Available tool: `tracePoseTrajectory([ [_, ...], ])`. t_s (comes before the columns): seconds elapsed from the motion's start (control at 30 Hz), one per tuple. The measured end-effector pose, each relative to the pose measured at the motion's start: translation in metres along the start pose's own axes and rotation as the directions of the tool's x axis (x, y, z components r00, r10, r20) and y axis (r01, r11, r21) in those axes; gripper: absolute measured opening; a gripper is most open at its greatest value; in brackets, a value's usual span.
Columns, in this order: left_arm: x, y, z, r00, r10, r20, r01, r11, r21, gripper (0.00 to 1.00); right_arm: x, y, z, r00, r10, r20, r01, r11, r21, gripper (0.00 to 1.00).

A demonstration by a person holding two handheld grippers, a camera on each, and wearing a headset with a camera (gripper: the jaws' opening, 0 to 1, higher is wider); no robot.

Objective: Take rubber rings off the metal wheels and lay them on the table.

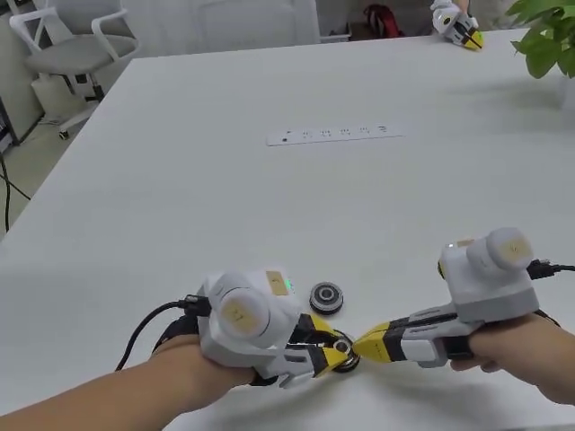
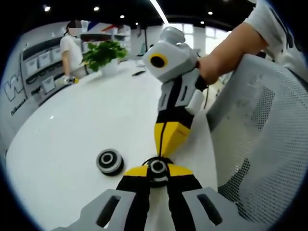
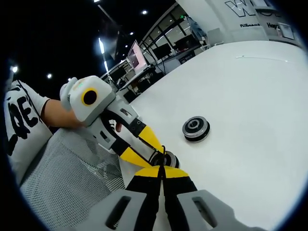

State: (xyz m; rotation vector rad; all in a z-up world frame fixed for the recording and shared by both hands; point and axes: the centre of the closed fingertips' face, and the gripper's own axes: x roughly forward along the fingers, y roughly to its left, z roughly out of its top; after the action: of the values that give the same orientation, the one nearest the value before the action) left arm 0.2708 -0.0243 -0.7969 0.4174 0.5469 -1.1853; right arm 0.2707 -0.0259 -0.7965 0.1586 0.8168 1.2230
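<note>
At the table's (image 1: pixel 269 197) near edge, the left gripper (image 2: pixel 157 172) is clamped on a small wheel (image 2: pixel 158 166). The right gripper's (image 3: pixel 162 169) jaws are together, with their tips touching that wheel's rim. A second wheel (image 1: pixel 326 297), a silver hub in a black rubber ring (image 2: pixel 99 162), lies flat just beyond.

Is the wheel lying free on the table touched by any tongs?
No, the free wheel lies alone; the left tongs and right tongs meet at another wheel.
</note>
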Motion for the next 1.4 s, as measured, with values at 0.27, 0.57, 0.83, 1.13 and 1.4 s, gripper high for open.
tracePoseTrajectory([
  [0.27, -0.001, 0.001, 0.004, 0.9999, -0.01, 0.011, 0.01, 1.0, 0.007, 0.19, 0.0, -0.001, 0.001, 1.0, 0.0, 0.004, 0.0, 1.0, 0.003, 0.0],
  [0.57, -0.011, -0.007, 0.013, 0.998, -0.045, 0.044, 0.046, 0.999, -0.017, 0.24, 0.0, 0.002, 0.003, 0.9998, 0.003, 0.018, -0.004, 1.0, 0.011, 0.0],
  [0.83, -0.024, -0.013, 0.023, 0.9955, -0.061, 0.073, 0.061, 0.998, -0.002, 0.33, 0.0, 0.008, 0.004, 0.9997, 0.011, 0.02, -0.011, 1.0, 0.02, 0.0],
  [1.13, -0.044, -0.007, 0.023, 0.9961, -0.043, 0.078, 0.042, 0.999, 0.014, 0.41, -0.001, 0.011, 0.005, 0.9997, 0.016, 0.018, -0.017, 1.0, 0.021, 0.0],
  [1.4, -0.064, 0.001, 0.023, 0.9938, -0.024, 0.109, 0.026, 1.0, -0.016, 0.5, -0.002, 0.012, 0.008, 0.9995, 0.025, 0.02, -0.026, 0.999, 0.022, 0.0],
])
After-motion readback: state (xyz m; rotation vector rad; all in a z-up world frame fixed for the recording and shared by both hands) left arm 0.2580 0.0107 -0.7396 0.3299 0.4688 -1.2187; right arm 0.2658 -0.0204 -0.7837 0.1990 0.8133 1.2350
